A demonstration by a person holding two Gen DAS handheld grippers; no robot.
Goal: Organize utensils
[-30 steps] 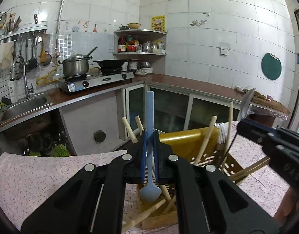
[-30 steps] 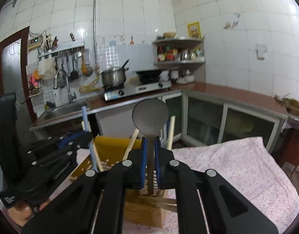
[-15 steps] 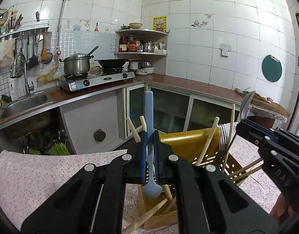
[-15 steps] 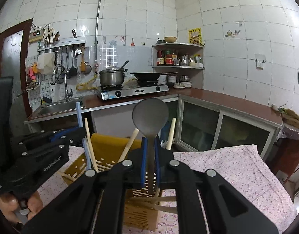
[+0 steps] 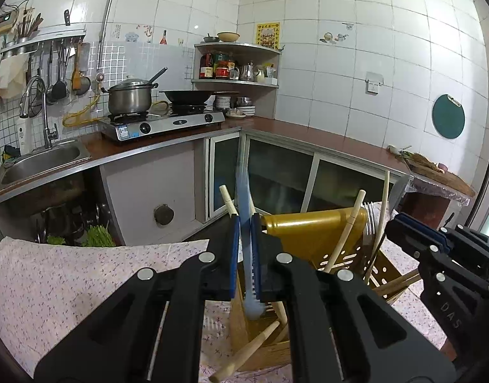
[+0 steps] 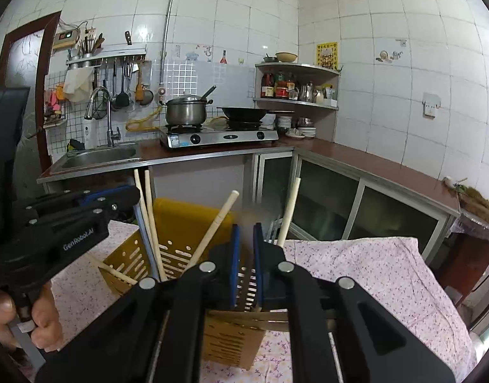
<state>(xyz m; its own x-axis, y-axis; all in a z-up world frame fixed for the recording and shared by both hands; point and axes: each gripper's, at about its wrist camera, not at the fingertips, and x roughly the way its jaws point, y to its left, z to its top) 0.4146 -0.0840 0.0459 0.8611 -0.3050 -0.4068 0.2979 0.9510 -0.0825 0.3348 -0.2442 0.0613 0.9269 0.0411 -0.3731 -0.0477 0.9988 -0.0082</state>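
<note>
Between your left tool's pads: your left tool [image 5: 244, 255] was clenched, jaws almost closed, on the blue spoon [image 5: 244, 210]. The spoon was smeared, so how firm the pinch was could not be read.
Right tool: your right tool [image 6: 246, 255] was likewise nearly closed on the metal spoon [image 5: 394, 196], which showed in its own view only as a faint grey streak between the pads.
Blue spoon's place: it hung just above the front pocket of the yellow holder [image 5: 311, 229], with its bowl end low among the chopsticks [image 5: 343, 239].
Long axis: near upright, handle up and bowl down, with the top leaning slightly left.
Metal spoon's axis: also near upright, round end up, over the holder's near side beside the forks [image 5: 370, 220].
Step in hand: you were probably lowering both utensils into the holder.
Doing it well: you needed to keep each shaft vertical over a free pocket, clear of the slanting chopsticks, and loosen only once the lower end sat inside. A tilted drop could have caught the rim.
Surroundings: the holder stood on the desk [image 5: 69, 271], on its floral cloth.
</note>
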